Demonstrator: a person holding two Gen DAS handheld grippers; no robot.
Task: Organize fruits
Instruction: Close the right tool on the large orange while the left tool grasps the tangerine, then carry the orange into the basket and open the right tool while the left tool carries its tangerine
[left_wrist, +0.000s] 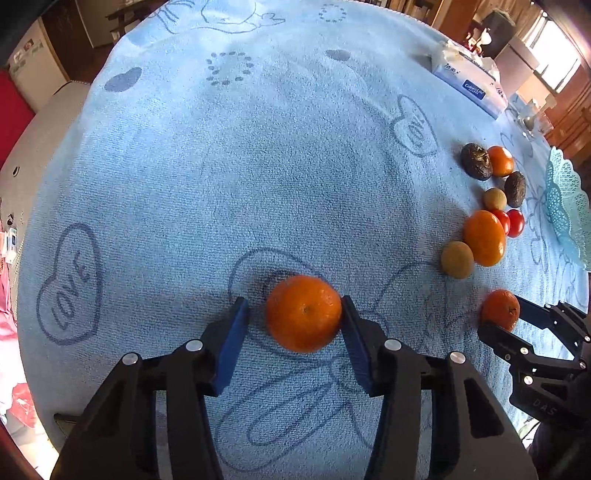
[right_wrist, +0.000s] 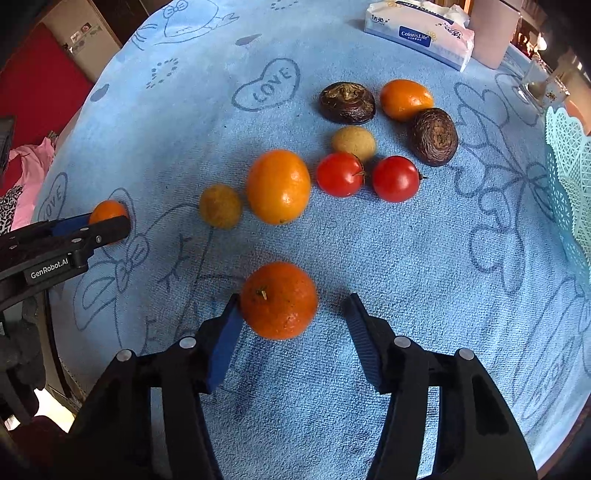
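Note:
A mandarin lies on the blue towel between the fingers of my left gripper. Its right pad touches the peel and a gap shows at the left pad, so the gripper is open. A second mandarin sits between the fingers of my right gripper. There the left pad touches the fruit and the right pad stands clear, so this gripper is open too. Each wrist view also shows the other gripper low around its mandarin.
Beyond the right gripper lie a large orange, two tomatoes, two yellow-brown round fruits, two dark wrinkled fruits and a small orange. A teal lattice basket stands at the right edge, a tissue pack at the back.

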